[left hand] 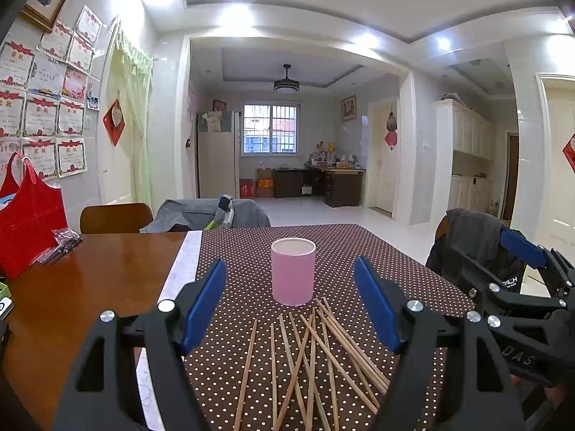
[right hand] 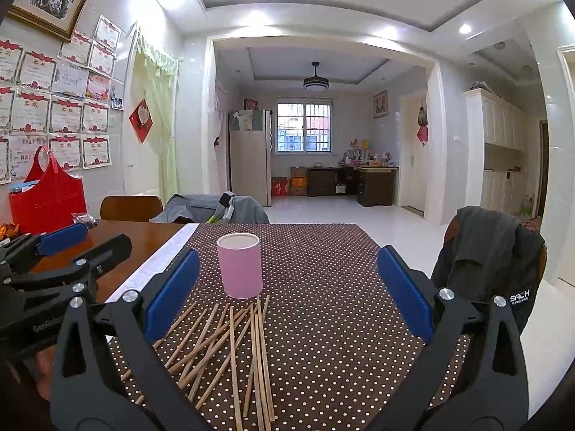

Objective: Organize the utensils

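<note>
A pink cylindrical cup (left hand: 293,272) (right hand: 239,266) stands upright on the brown polka-dot cloth (left hand: 366,251) (right hand: 323,269). Several wooden chopsticks (left hand: 316,355) (right hand: 230,344) lie scattered and crossed on the cloth just in front of it. My left gripper (left hand: 291,305) hovers above the chopsticks, open, its blue pads wide apart and holding nothing. My right gripper (right hand: 287,294) is also open and empty, with the chopsticks below its left finger. Each gripper shows at the edge of the other's view, the right gripper (left hand: 524,273) at right and the left gripper (right hand: 64,248) at left.
The cloth covers part of a wooden table (left hand: 90,287). A red bag (left hand: 28,222) and a small packet (left hand: 61,242) sit at the far left. Chairs draped with clothing stand at the far edge (left hand: 215,215) and on the right (right hand: 492,251).
</note>
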